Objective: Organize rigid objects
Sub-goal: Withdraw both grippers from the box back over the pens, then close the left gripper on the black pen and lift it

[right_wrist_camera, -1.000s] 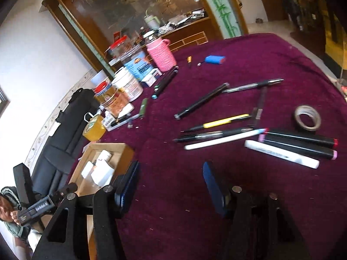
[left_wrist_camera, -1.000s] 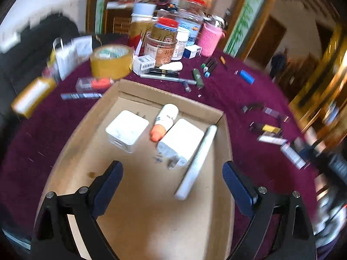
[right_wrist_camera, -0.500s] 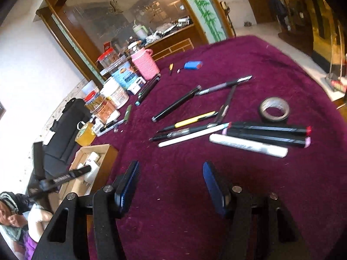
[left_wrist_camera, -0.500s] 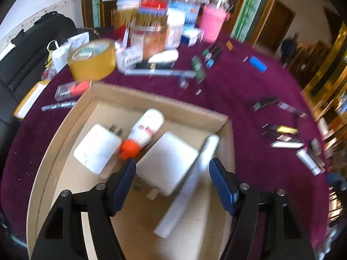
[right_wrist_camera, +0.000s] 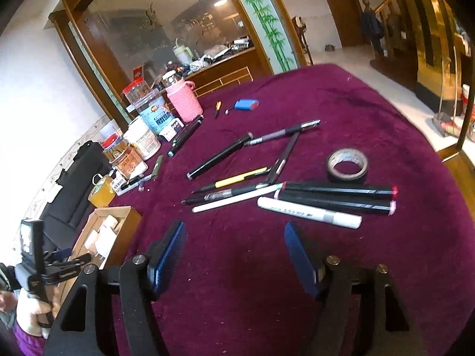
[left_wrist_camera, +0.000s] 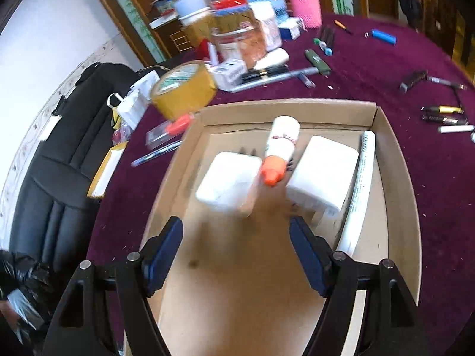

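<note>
A cardboard box (left_wrist_camera: 397, 178) lies on the purple tablecloth. It holds two white chargers (left_wrist_camera: 227, 179) (left_wrist_camera: 325, 172), a white glue bottle with an orange cap (left_wrist_camera: 280, 148) and a white marker (left_wrist_camera: 360, 190). My left gripper (left_wrist_camera: 237, 255) is open and empty, over the near part of the box. My right gripper (right_wrist_camera: 234, 255) is open and empty above the cloth, just short of a white marker (right_wrist_camera: 308, 212), two black markers (right_wrist_camera: 335, 195) and several pens (right_wrist_camera: 237, 178). The box also shows in the right wrist view (right_wrist_camera: 124, 237).
A yellow tape roll (left_wrist_camera: 184, 89), jars (left_wrist_camera: 237, 35) and a pink cup (left_wrist_camera: 304, 6) crowd the far left of the table. A small tape roll (right_wrist_camera: 347, 164) and a blue lighter (right_wrist_camera: 246, 104) lie beyond the pens. A black sofa (left_wrist_camera: 53, 178) stands left of the table.
My left gripper has swung left and narrowed its opening over the box. My right gripper has moved slightly nearer the markers. The box contents have not moved.
</note>
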Action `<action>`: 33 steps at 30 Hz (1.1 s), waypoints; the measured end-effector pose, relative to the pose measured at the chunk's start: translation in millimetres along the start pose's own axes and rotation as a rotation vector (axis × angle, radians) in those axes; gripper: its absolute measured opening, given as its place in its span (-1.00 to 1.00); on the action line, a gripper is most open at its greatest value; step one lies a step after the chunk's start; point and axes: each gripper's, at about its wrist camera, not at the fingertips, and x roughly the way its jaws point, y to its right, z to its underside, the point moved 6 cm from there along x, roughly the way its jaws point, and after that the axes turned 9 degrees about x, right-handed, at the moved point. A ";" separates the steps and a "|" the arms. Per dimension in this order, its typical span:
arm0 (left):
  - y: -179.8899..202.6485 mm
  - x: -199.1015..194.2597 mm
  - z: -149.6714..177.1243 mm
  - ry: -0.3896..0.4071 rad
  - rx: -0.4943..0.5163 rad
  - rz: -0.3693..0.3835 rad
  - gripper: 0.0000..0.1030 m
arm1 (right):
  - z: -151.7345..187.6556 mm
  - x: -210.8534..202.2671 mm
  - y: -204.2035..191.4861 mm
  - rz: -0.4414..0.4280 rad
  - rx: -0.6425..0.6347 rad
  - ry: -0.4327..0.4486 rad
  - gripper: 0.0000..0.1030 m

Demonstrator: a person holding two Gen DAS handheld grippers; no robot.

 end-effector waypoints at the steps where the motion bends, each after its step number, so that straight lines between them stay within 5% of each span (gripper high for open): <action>1: 4.5 4.7 -5.6 -0.002 0.007 -0.009 0.44 | 1.6 1.5 -1.5 -0.003 0.000 -0.004 0.42; 9: 17.7 -0.9 -26.1 0.050 -0.059 0.113 0.44 | -2.3 -18.3 0.2 0.050 -0.070 0.051 0.42; 12: 10.9 -44.2 -22.6 0.184 -0.137 0.234 0.46 | -17.4 -33.3 7.8 0.111 -0.098 0.142 0.52; 13: 9.8 -66.5 -23.0 0.254 -0.160 0.283 0.51 | -24.8 -37.6 10.0 0.143 -0.106 0.188 0.70; 15: 12.7 -95.6 -27.4 0.345 -0.176 0.344 0.80 | -41.7 -42.5 15.8 0.172 -0.095 0.295 0.97; 18: 37.1 -131.5 -40.3 0.439 -0.128 0.407 0.85 | -67.2 -30.1 33.5 0.179 -0.025 0.358 0.99; 22: 103.0 -137.2 -51.6 0.398 0.040 0.446 0.85 | -91.7 15.3 76.3 0.161 0.155 0.251 0.99; 28: 187.4 -121.3 -59.9 0.291 0.200 0.569 0.85 | -81.2 37.2 126.9 0.155 0.274 0.167 0.99; 33: 234.0 -77.8 -101.8 0.255 0.289 0.443 0.84 | -82.5 32.5 128.5 0.061 0.331 0.164 0.99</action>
